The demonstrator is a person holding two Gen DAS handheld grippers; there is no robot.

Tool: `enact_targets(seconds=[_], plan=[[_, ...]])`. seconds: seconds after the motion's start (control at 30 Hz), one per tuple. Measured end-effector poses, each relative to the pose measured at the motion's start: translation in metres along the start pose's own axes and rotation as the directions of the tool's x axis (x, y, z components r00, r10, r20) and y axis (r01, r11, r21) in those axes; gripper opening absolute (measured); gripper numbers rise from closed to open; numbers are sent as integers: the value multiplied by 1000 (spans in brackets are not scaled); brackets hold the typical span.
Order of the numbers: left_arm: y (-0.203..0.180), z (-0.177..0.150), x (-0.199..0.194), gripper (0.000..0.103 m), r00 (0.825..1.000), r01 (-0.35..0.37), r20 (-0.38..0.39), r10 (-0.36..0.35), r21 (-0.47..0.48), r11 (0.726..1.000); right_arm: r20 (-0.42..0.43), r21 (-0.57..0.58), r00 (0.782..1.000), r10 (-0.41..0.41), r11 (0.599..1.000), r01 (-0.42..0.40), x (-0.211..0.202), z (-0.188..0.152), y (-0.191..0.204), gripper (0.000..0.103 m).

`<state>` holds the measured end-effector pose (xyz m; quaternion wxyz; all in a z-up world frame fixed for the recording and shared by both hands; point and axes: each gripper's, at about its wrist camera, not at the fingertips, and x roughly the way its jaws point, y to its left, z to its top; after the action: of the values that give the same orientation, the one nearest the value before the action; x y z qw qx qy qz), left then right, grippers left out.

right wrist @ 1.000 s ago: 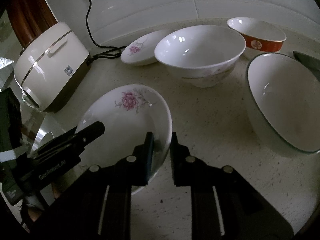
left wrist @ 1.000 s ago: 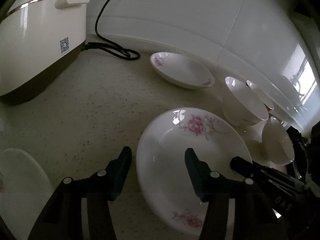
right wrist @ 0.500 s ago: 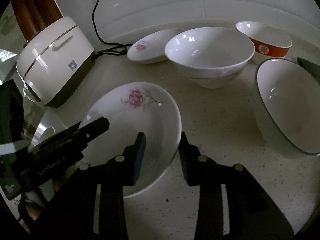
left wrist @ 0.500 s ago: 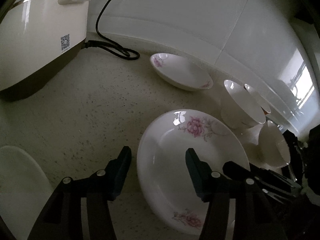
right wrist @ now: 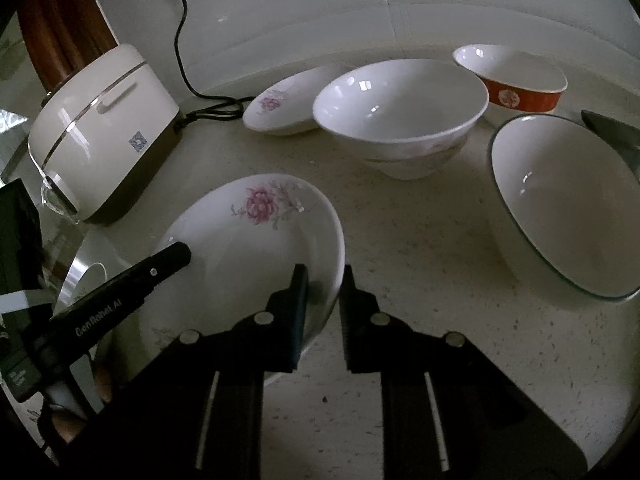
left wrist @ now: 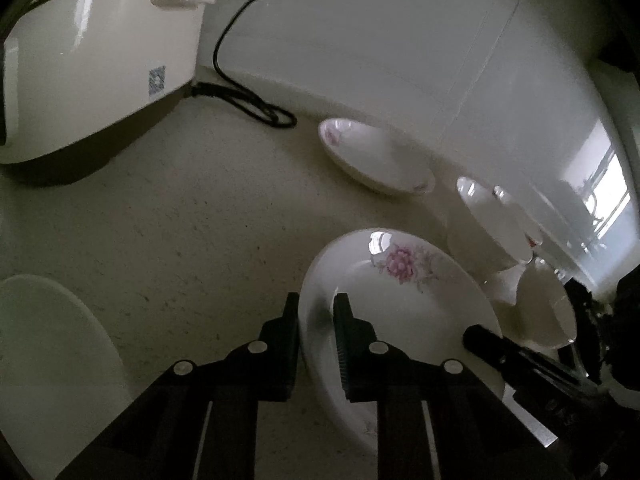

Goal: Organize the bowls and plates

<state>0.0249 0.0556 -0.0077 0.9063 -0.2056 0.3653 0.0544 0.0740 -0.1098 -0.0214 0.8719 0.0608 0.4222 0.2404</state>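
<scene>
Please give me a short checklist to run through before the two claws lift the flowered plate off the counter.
1. Left claw clamped on the near rim of the white shallow plate with the pink flower: ok, one finger inside and one outside the rim.
2. Right claw clamped on the opposite rim of that plate: ok.
3. Plate empty: ok, nothing lies in it.
4. Plate apart from the plain white deep bowl: ok, bare speckled counter lies between them.
5. Second flowered plate by the wall free to stack on: ok, it is empty.
6. Plate already off the counter: cannot tell.
</scene>
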Motion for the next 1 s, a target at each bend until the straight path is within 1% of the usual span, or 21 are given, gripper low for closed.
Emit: enact_targets(seconds=[0.1, 0.2, 0.37, 0.47, 0.7, 0.87, 1.0], plan=[[0, -1, -10, 17, 999, -3, 52, 3, -5, 1000, 7, 4, 999, 32, 999, -32, -1, 0, 1, 18], [-1, -2, -16, 17, 997, -7, 81, 7, -1, 1000, 13, 4, 999, 50, 999, -51, -2, 1, 3, 18], [-5, -5, -30, 17, 988, -19, 152, 15, 26, 999, 31, 14, 996, 86, 996, -86, -5, 1, 4, 18], [-8, -6, -33, 17, 986, -22, 163, 16, 38, 999, 43, 21, 995, 94, 995, -95, -10, 0, 1, 18], [-7, -9, -39, 17, 981, -33, 190, 26, 32, 999, 56, 6, 993, 106, 994, -107, -16, -2, 3, 18], [-10, -12, -45, 17, 977, -51, 210, 37, 61, 997, 71, 11, 991, 117, 993, -118, -23, -3, -1, 18], [0, -10, -55, 17, 970, -40, 239, 32, 30, 999, 94, -13, 985, 144, 990, -143, -33, -4, 2, 18]])
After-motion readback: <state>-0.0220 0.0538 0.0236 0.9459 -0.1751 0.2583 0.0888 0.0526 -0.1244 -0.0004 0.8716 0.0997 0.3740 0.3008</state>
